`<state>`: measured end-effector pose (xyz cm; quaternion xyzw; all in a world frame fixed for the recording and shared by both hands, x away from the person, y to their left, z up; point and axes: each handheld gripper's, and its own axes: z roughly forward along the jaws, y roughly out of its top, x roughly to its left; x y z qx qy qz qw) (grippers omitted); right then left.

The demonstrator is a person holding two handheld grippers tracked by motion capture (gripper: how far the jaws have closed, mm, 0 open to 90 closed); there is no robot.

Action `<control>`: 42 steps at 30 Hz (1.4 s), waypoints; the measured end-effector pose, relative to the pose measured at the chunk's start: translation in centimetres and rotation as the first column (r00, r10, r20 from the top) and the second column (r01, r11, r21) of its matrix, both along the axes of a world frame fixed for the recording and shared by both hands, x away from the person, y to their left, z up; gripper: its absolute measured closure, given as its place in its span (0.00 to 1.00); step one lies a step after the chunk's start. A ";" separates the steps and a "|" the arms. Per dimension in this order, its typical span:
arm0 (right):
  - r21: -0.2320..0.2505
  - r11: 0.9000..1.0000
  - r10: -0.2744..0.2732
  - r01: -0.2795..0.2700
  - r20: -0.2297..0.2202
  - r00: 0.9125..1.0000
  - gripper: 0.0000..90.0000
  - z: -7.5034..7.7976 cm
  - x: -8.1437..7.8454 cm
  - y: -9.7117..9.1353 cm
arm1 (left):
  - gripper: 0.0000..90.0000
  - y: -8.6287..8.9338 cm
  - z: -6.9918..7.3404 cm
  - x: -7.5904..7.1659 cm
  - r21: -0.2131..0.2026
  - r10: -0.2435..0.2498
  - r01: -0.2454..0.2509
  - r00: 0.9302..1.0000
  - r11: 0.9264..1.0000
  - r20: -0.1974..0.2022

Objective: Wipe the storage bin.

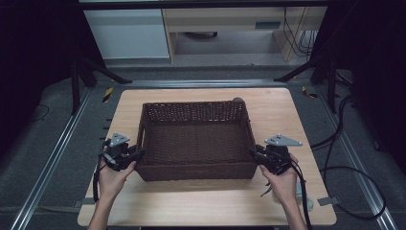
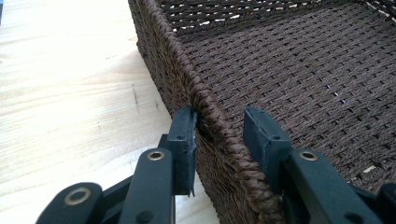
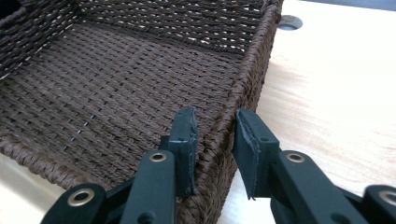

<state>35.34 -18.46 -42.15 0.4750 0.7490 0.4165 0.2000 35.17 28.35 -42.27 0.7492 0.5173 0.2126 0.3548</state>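
A dark brown woven basket (image 1: pixel 194 112) stands empty in the middle of the light wooden table (image 1: pixel 201 201). My left gripper (image 1: pixel 139 154) straddles the basket's left wall near the front corner. In the left gripper view, the left gripper (image 2: pixel 219 123) has its outer pad against the basket (image 2: pixel 289 70) rim, while a narrow gap shows at the inner pad. My right gripper (image 1: pixel 253 153) straddles the right wall. In the right gripper view, the right gripper (image 3: pixel 214 123) presses both pads on that wall of the basket (image 3: pixel 116 70).
A round grommet hole (image 3: pixel 289 22) sits in the tabletop behind the basket's far right corner. Bare wood runs along both sides and in front of the basket. Black cables (image 1: pixel 354 167) lie on the floor to the right of the table. Metal rails (image 1: pixel 52 158) flank it.
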 end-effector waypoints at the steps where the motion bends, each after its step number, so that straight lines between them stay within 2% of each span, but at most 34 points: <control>1: 0.000 1.000 0.000 0.000 0.000 1.000 0.77 0.0 -0.2 0.0 | 0.71 0.1 0.0 -0.2 0.000 0.000 0.000 1.000 1.000 -0.001; 5: 0.019 1.000 0.003 -0.003 -0.002 1.000 0.77 -0.1 -0.9 0.1 | 0.71 0.3 0.0 -0.7 0.003 -0.002 0.002 1.000 1.000 0.005; 9: 0.021 1.000 0.002 -0.002 0.000 1.000 0.76 -0.1 -1.2 0.2 | 0.71 0.5 -0.1 -0.4 -0.007 -0.010 0.010 1.000 1.000 0.003; 13: 0.057 0.998 0.034 -0.034 -0.003 0.999 0.73 0.0 -0.8 -0.3 | 0.71 0.8 -0.1 0.1 -0.016 -0.017 0.017 1.000 1.000 -0.001; 17: 0.074 0.997 0.027 -0.030 0.042 0.999 0.62 0.6 -0.9 -0.8 | 0.71 1.2 -0.2 0.4 -0.037 -0.023 0.022 1.000 0.999 -0.006; 19: 0.093 0.995 0.015 -0.021 0.060 0.998 0.56 0.9 -1.0 -1.4 | 0.71 1.1 -0.2 0.4 -0.031 -0.023 0.023 1.000 0.999 -0.004; 22: 0.098 0.995 -0.005 -0.001 0.062 0.998 0.52 0.9 -1.0 -2.4 | 0.71 1.1 -0.1 0.4 -0.021 -0.025 0.025 1.000 0.999 -0.003; 27: 0.075 0.996 -0.045 0.041 0.050 0.998 0.48 0.6 -0.9 -4.1 | 0.71 1.0 -0.1 0.4 -0.011 -0.027 0.027 1.000 1.000 -0.002; 33: 0.032 0.995 -0.095 0.093 0.057 0.994 0.45 0.4 -1.0 -5.5 | 0.71 1.0 -0.1 0.4 -0.014 -0.026 0.026 1.000 1.000 0.000; 40: -0.012 0.991 -0.133 0.133 0.030 0.991 0.40 -0.9 -1.4 -7.1 | 0.71 1.0 -0.1 0.4 -0.009 -0.026 0.026 1.000 1.000 -0.002; 42: -0.009 0.990 -0.140 0.141 0.027 0.990 0.40 -1.3 -1.7 -7.6 | 0.71 1.0 -0.1 0.4 -0.010 -0.026 0.026 1.000 1.000 -0.002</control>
